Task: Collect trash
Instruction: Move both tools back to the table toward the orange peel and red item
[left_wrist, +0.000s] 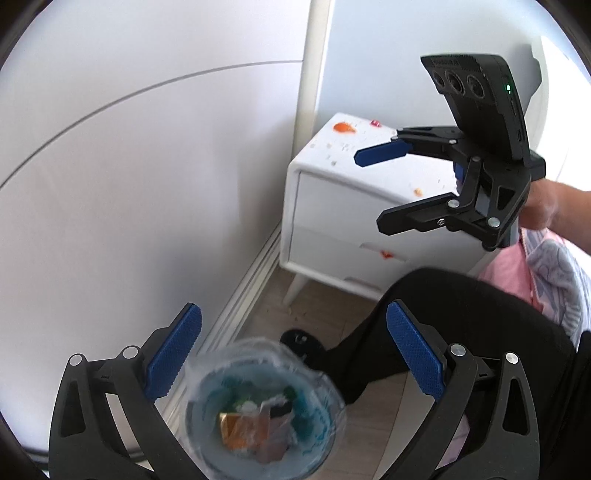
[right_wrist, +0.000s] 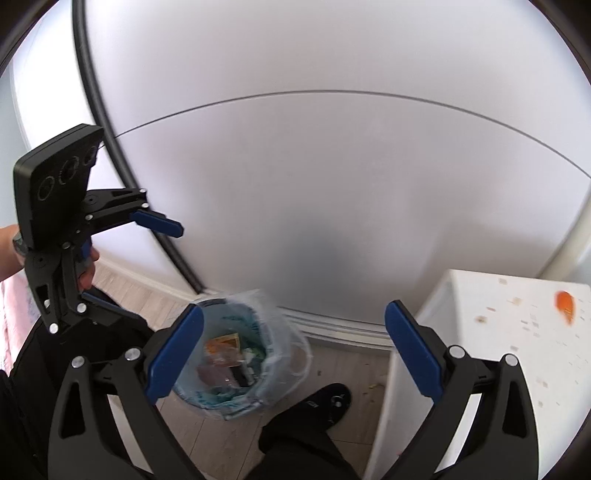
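Observation:
A small bin (left_wrist: 258, 410) lined with a clear bag stands on the floor by the wall, with wrappers inside; it also shows in the right wrist view (right_wrist: 240, 354). My left gripper (left_wrist: 293, 354) is open and empty above the bin. My right gripper (right_wrist: 293, 350) is open and empty, held between the bin and the white nightstand (left_wrist: 332, 206); it also shows in the left wrist view (left_wrist: 369, 190). An orange scrap (left_wrist: 343, 128) and small crumbs lie on the nightstand top. The scrap also shows in the right wrist view (right_wrist: 565, 304).
A white frosted wall (left_wrist: 129, 184) runs behind the bin. The person's black-trousered leg (left_wrist: 461, 332) and black shoe (right_wrist: 328, 402) stand next to the bin. Pink bedding (left_wrist: 517, 273) lies at the right. Crumbs lie on the wood floor (left_wrist: 306, 306).

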